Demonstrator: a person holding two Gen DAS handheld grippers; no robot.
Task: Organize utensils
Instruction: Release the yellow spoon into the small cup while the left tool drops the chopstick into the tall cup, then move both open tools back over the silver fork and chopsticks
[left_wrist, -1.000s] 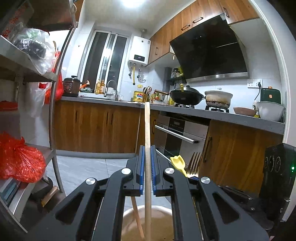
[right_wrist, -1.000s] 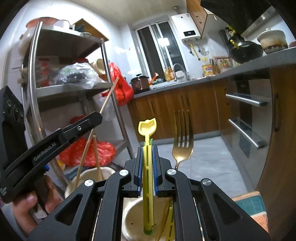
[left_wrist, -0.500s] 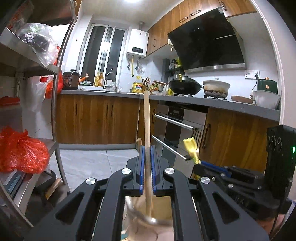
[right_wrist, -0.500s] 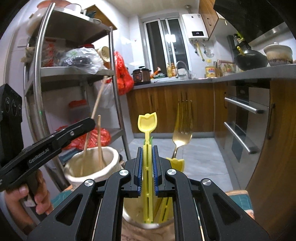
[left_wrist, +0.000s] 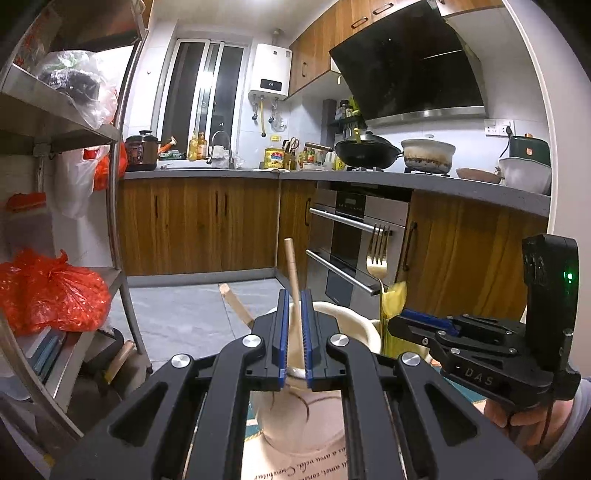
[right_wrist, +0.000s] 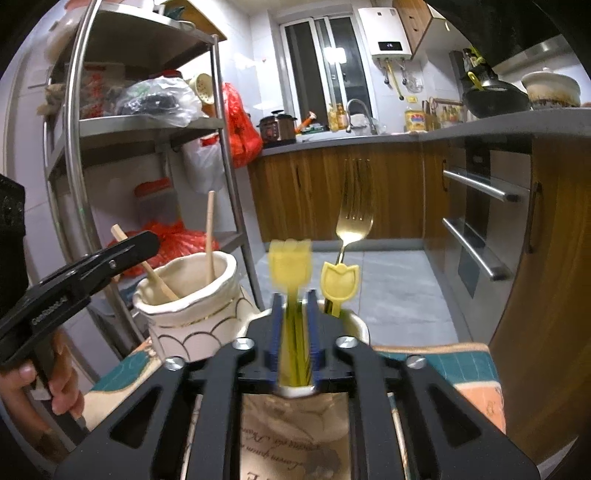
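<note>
My left gripper (left_wrist: 294, 295) has its jaws slightly parted around a wooden chopstick (left_wrist: 293, 275) that stands in a cream ceramic jar (right_wrist: 192, 295); a second chopstick (left_wrist: 236, 304) leans in the same jar. My right gripper (right_wrist: 294, 297) has its jaws slightly apart around a blurred yellow tulip-handled utensil (right_wrist: 290, 264) standing in a second cream holder (right_wrist: 354, 325). That holder also contains another yellow tulip utensil (right_wrist: 339, 282) and a gold fork (right_wrist: 352, 223). The right gripper also shows in the left wrist view (left_wrist: 402, 315).
Both containers stand on a patterned cloth (right_wrist: 436, 362) with teal and orange areas. A metal shelf rack (right_wrist: 77, 147) with red bags stands to the left. Wooden cabinets, an oven (left_wrist: 354, 240) and a counter with pots lie behind.
Both grippers lowered toward the containers. The chopstick and the yellow utensil sank deeper into their holders. Both pairs of jaws parted slightly, loosening their grip.
</note>
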